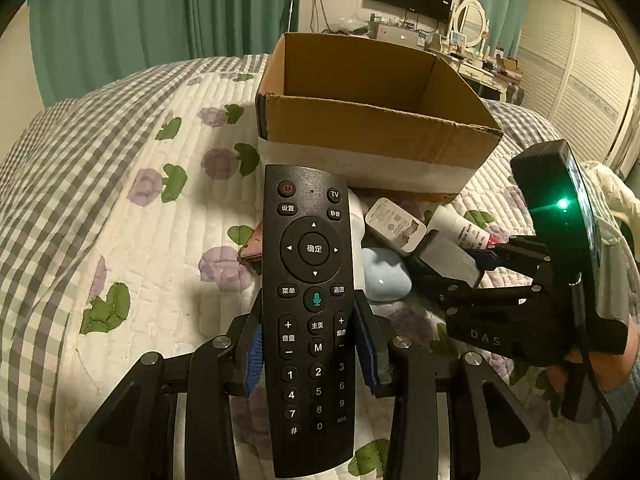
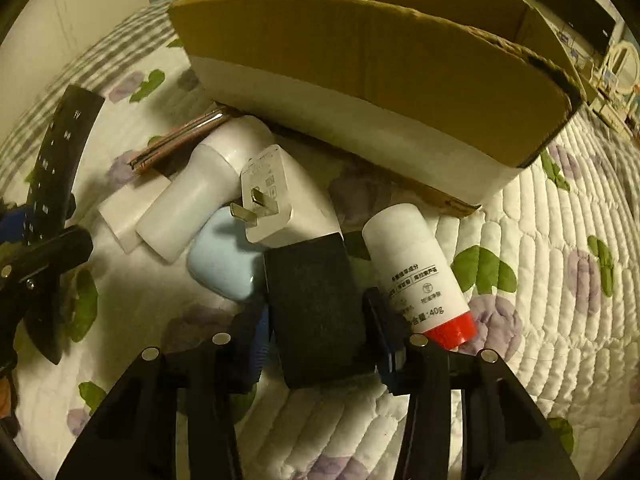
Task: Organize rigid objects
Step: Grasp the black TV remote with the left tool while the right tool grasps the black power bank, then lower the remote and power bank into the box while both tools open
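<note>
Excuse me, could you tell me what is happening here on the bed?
A person is tidying small items with two handheld grippers. The left gripper holds a black remote control in front of the cardboard box. The right gripper is closed around a dark block, beside a charger plug and white tube.

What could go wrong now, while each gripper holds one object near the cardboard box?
1. The left gripper grips the remote control near its lower half, so the long upper end may tilt or slip when it is lifted.
2. The black block in the right gripper sits close to the white bottle and the charger plug; lifting may knock them.
3. The cardboard box has a high near wall that either object could strike.
</note>
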